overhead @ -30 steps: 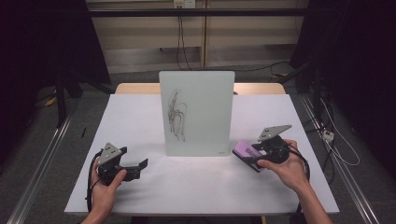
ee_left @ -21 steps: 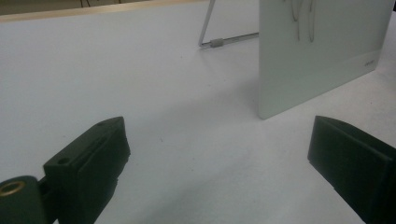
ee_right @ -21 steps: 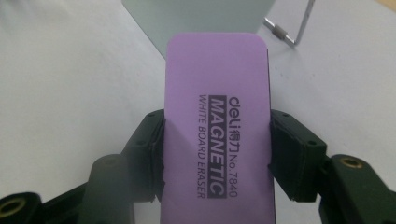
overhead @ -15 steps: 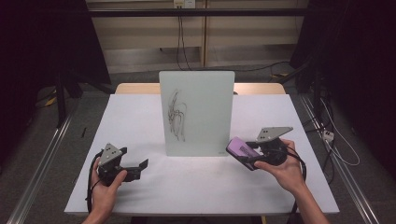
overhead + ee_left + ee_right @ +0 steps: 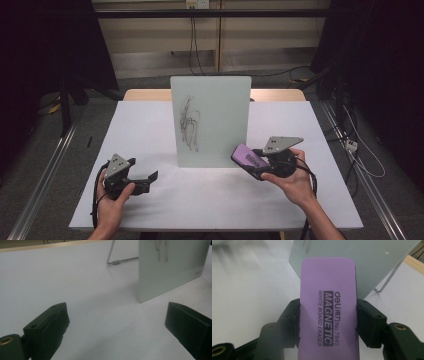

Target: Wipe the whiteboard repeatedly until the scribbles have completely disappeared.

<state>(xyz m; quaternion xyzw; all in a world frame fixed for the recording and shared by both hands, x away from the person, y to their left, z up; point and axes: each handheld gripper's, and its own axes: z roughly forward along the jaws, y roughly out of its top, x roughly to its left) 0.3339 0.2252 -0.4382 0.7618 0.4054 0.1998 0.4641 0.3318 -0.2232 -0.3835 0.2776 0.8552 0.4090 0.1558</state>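
While the whiteboard stands upright mid-table with black scribbles, a purple eraser is clamped by its long sides in the right gripper, just beside the board's lower right corner. Its "MAGNETIC WHITE BOARD ERASER" print is readable in the right gripper view. The left gripper is held wide open, empty; a wire stand behind the board is seen from it.

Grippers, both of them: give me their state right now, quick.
Left gripper: open, jaws wide apart, holding nothing, low over the white table.
Right gripper: closed on the purple whiteboard eraser, just in front of the standing whiteboard.
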